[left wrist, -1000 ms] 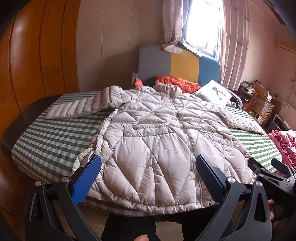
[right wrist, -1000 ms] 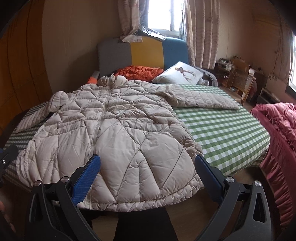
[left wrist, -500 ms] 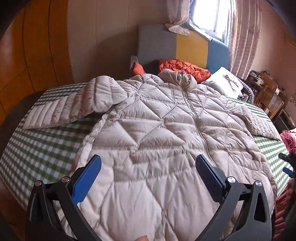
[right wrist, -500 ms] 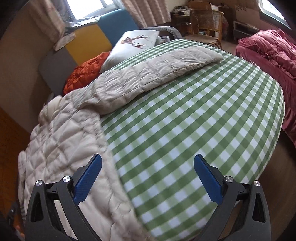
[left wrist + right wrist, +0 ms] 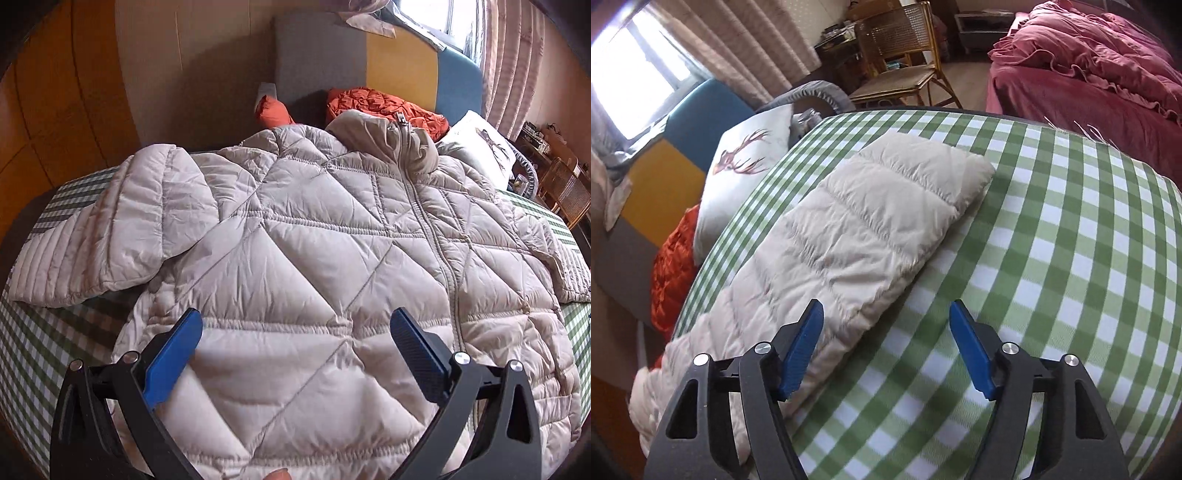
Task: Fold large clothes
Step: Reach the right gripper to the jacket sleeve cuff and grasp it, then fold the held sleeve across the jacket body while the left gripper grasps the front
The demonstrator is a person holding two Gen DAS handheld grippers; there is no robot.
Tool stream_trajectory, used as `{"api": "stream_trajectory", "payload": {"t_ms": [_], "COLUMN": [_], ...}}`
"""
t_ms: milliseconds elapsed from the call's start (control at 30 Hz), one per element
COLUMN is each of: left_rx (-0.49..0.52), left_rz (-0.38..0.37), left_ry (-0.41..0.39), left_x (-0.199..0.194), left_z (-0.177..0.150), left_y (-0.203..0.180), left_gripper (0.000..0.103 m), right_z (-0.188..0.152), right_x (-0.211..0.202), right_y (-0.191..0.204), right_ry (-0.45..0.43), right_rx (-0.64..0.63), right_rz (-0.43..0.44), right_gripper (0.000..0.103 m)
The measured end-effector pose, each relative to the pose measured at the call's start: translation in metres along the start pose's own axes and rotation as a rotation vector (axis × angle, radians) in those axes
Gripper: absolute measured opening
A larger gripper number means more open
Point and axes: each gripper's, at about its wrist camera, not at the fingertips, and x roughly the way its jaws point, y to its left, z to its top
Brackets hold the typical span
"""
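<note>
Sprawling across the checked bed [image 5: 1052, 229], the quilted jacket [image 5: 314, 258] lies front up, zipped, collar toward twelve o'clock and both sleeves spread. My left gripper [image 5: 295, 354] hangs over its lower front with jaws wide, gripping nothing. My right gripper [image 5: 886, 343] points along the right sleeve [image 5: 879, 221], whose cuff lies at one o'clock; its jaws have just been closing, yet only the sleeve's edge and bare sheet sit between them, unpinched. I judge the risk to be a shallow bite: slick puffy fabric could slip out mid-fold, or I snag the sheet too.
</note>
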Motion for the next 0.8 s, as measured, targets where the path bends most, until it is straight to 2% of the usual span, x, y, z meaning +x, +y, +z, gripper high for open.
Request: {"api": "stream_trajectory", "payload": {"t_ms": [100,167,233,333,467,567,700,800], "left_rx": [-0.009,-0.007,-0.002,-0.002,0.004,0.004,0.002,-0.003], "left_rz": [0.008,0.008,0.010,0.005,0.002,-0.004,-0.016,-0.028], "left_ry": [0.022,0.030,0.025,0.032,0.028,0.024,0.018,0.017], "left_x": [0.019,0.027,0.033,0.040,0.044,0.043,0.040,0.037], "left_z": [0.008,0.009,0.010,0.009,0.008,0.008,0.007,0.007], "left_y": [0.000,0.000,-0.001,-0.002,-0.003,-0.002,0.000,0.002], "left_gripper": [0.101,0.101,0.101,0.101,0.101,0.101,0.101,0.101], "right_z": [0.013,0.018,0.024,0.026,0.019,0.003,-0.035,-0.076], "right_x": [0.009,0.011,0.011,0.007,-0.016,-0.038,-0.065,-0.080], "right_y": [0.000,0.001,0.002,0.010,0.037,0.076,0.137,0.180], "right_ry": [-0.038,-0.060,-0.063,-0.058,-0.082,-0.095,-0.096,-0.071], "right_rx": [0.012,0.014,-0.003,-0.049,-0.139,-0.261,-0.453,-0.592], "right_rz": [-0.018,-0.028,-0.019,0.002,0.077,0.151,0.234,0.295], "right_gripper": [0.062,0.048,0.020,0.008,0.007,0.005,0.005,0.004]}}
